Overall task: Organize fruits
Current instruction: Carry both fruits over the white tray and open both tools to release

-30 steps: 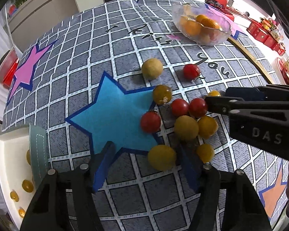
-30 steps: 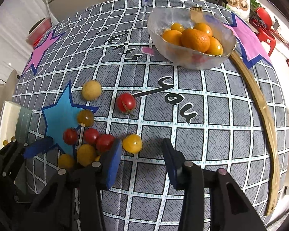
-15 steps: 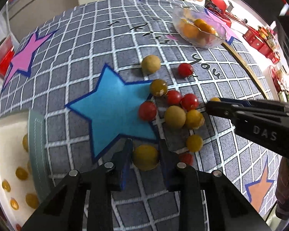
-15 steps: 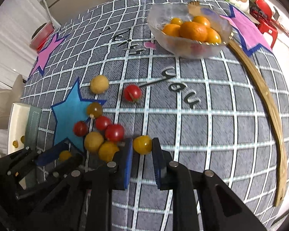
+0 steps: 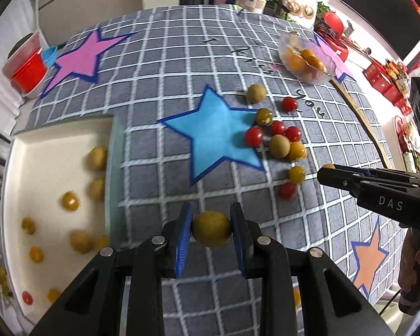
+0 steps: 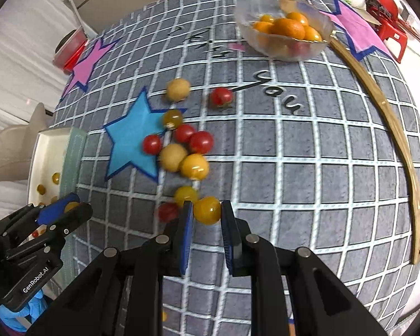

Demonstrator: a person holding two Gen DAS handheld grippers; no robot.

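Observation:
My left gripper (image 5: 211,228) is shut on a dull yellow round fruit (image 5: 211,228) and holds it above the mat, just right of the white tray (image 5: 56,137). My right gripper (image 6: 207,212) is shut on a yellow cherry tomato (image 6: 207,210) at the near edge of the fruit pile. It shows from the side in the left wrist view (image 5: 326,172). Several red tomatoes (image 6: 201,142) and yellow fruits (image 6: 173,156) lie loose by the blue star (image 6: 131,140). The tray holds several yellow fruits (image 5: 69,201).
A clear bowl (image 6: 282,32) of oranges stands at the far side of the grey checked mat. A curved wooden strip (image 6: 389,128) runs along the right edge. A red container (image 5: 26,70) sits off the table at far left.
Both grippers have lifted with their fruits held. The left one has swung left toward the tray, which now fills more of its view. The right one has pulled back from the pile.

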